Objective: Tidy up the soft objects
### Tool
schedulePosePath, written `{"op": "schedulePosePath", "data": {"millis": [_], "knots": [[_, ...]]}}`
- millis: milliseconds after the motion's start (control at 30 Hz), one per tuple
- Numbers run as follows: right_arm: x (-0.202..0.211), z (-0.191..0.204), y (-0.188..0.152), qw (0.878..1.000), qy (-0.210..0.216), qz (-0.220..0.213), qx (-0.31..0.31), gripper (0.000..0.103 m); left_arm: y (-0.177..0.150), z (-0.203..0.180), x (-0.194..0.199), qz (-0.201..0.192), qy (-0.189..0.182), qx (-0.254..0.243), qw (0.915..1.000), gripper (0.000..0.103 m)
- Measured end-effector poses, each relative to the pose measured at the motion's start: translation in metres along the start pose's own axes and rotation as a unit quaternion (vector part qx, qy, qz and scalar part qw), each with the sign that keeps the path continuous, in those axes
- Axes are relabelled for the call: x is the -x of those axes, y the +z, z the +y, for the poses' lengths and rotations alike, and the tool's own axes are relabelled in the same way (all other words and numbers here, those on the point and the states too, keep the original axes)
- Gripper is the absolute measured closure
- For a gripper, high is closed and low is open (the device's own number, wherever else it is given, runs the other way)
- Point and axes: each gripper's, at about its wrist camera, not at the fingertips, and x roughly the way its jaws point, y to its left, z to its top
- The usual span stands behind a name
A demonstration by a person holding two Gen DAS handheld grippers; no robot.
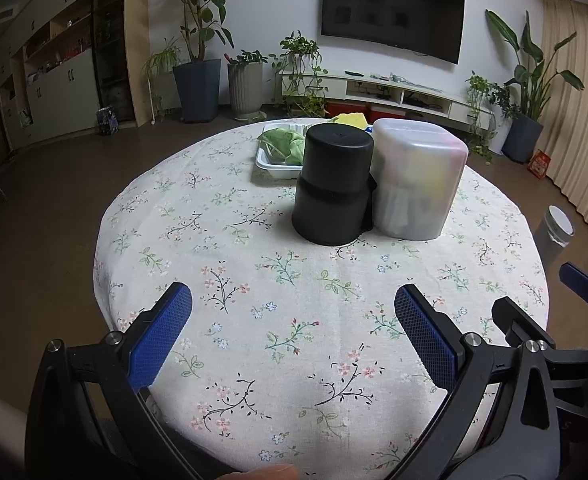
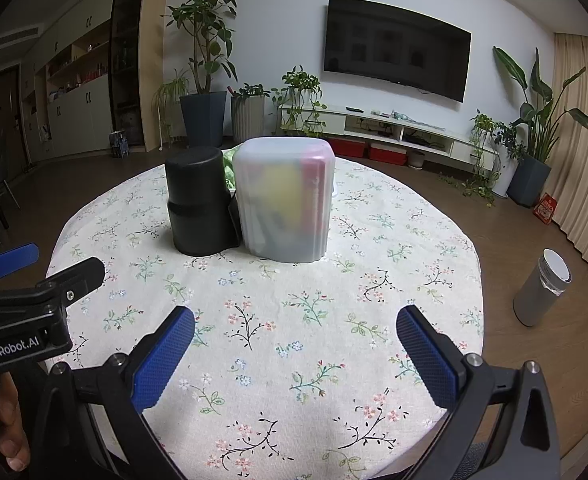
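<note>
- Frosted container [image 2: 285, 199], upside down at mid surface [image 1: 221, 364]: yellow and red shapes show through its wall, too blurred to name.
- Black container [image 1: 334, 184], also upside down, touches the frosted one's left side; contents hidden.
- White tray [image 1: 271, 162] behind them near the far edge — holds a green soft item [image 1: 283, 142]; a yellow soft item [image 1: 352, 119] shows just beyond.
- Count: two upturned containers, one tray.
- Left tongs [image 1: 294, 306] wide open, holding nothing, over bare floral cloth at the near edge.
- Right tongs [image 2: 296, 330] likewise wide open and empty — just beside the left tongs.
</note>
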Motion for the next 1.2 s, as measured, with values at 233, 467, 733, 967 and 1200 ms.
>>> {"op": "schedulePosePath", "data": {"millis": [233,467,733,967,1200], "knots": [[0.0001,-0.0001,0.0002,1.000,0.000,0.000,0.000,0.000,0.0001,0.0005,-0.0004,0.001,0.002,0.001,1.0000,0.000],[0.0007,0.0000,0.0005,1.000,0.000,0.000,0.000,0.000,-0.0002,0.0008,-0.0015,0.005,0.005,0.004,1.0000,0.000],[0.0004,-0.0003,0.0007,1.000,0.000,0.001,0.001,0.000,-0.0003,0.0000,-0.0026,0.007,0.008,0.004,0.9999,0.000],[0.0024,0.0004,0.0006,1.000,0.000,0.001,0.000,0.000,-0.0003,-0.0016,-0.0030,0.009,0.008,0.004,0.9999,0.000],[0.0018,-0.0003,0.0011,1.000,0.000,0.000,0.001,0.000,0.0001,-0.0020,-0.0030,0.008,0.012,0.003,0.9999,0.000]]}}
